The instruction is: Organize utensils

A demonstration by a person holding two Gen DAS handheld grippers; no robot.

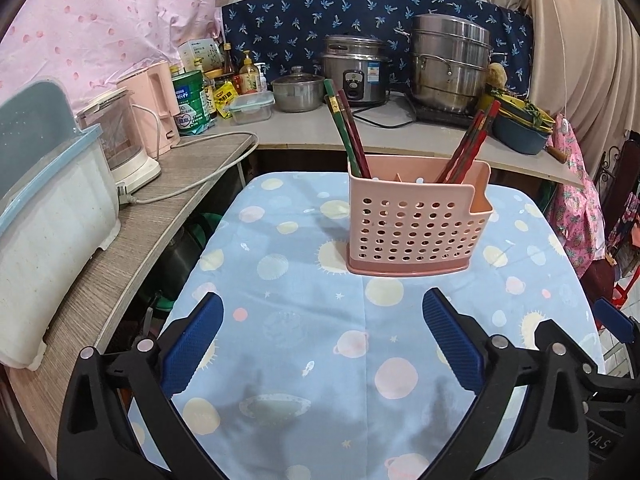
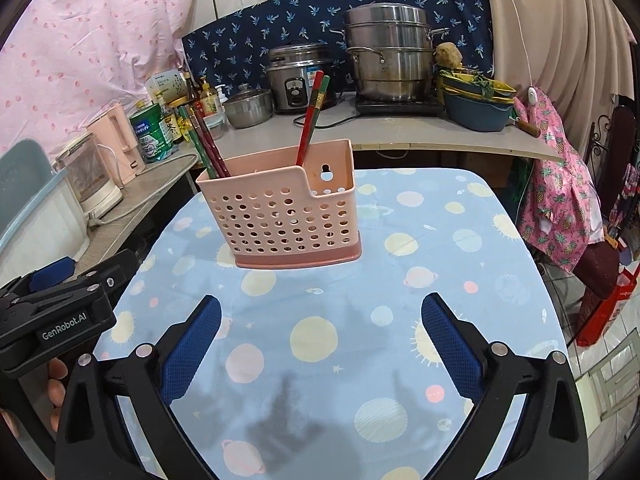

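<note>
From the left wrist, the pink perforated plastic utensil holder [image 1: 416, 224] stood upright on the planet-print blue tablecloth [image 1: 304, 320], ahead and slightly right of the left gripper [image 1: 322, 344], whose jaws were spread wide, empty. From the right wrist, it stood ahead-left of the equally spread, empty right gripper [image 2: 320, 344], red and green chopsticks [image 2: 310, 120] inside.

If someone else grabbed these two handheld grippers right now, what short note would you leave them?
Left gripper: open, empty, above the tablecloth.
Right gripper: open, empty, alongside it.
Pink holder stands upright on the cloth, ahead of both grippers.
Done: chopsticks stand in it, one bunch at its left end, another at its right end.
Left: no loose utensils visible on the cloth; check outside these views.
</note>
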